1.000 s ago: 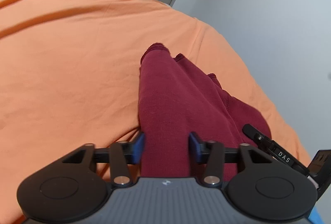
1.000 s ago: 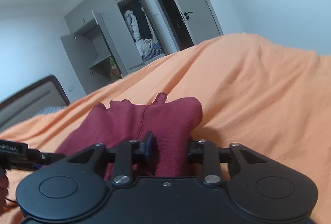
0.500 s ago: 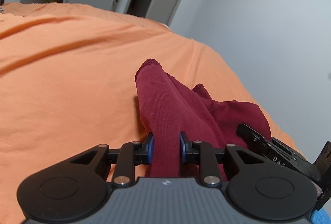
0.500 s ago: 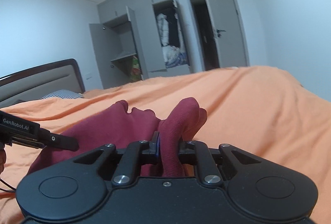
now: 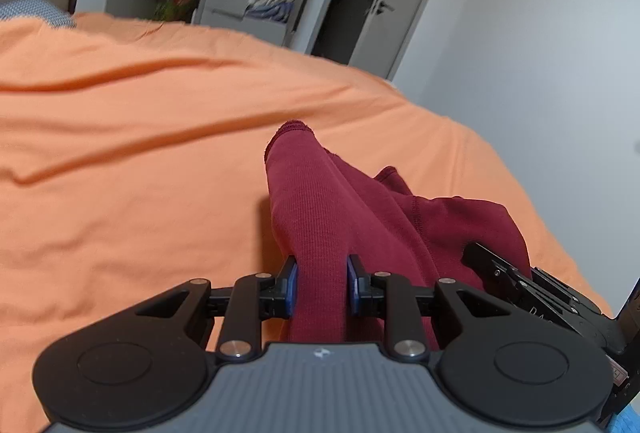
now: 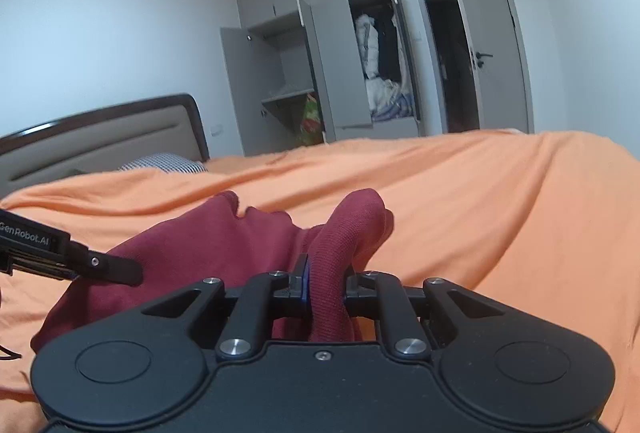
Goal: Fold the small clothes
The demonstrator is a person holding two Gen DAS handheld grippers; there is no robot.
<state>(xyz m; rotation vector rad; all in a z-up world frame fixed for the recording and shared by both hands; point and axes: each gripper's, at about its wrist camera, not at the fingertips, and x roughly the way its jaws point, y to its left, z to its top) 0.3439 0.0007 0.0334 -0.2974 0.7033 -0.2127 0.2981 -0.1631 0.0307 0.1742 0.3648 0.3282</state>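
Observation:
A small dark red knit garment point(image 5: 320, 217) lies bunched on an orange bedspread point(image 5: 120, 169). My left gripper point(image 5: 319, 283) is shut on one edge of it, and the cloth rises in a ridge between the blue pads. In the right wrist view the same garment point(image 6: 200, 245) spreads to the left, and my right gripper point(image 6: 325, 287) is shut on another raised fold. The right gripper's body shows at the lower right of the left wrist view point(image 5: 532, 285); the left one's arm enters the right wrist view from the left point(image 6: 60, 253).
The orange bedspread point(image 6: 480, 201) covers the whole bed. A headboard point(image 6: 100, 141) and a checked pillow point(image 6: 164, 163) are at the far left. Grey wardrobes point(image 6: 340, 65) with open doors and a dark doorway point(image 6: 452, 49) stand behind the bed.
Both grippers went from open around the cloth to shut on it. Both have risen and tilted up, so more of the room shows, and the red folds are lifted.

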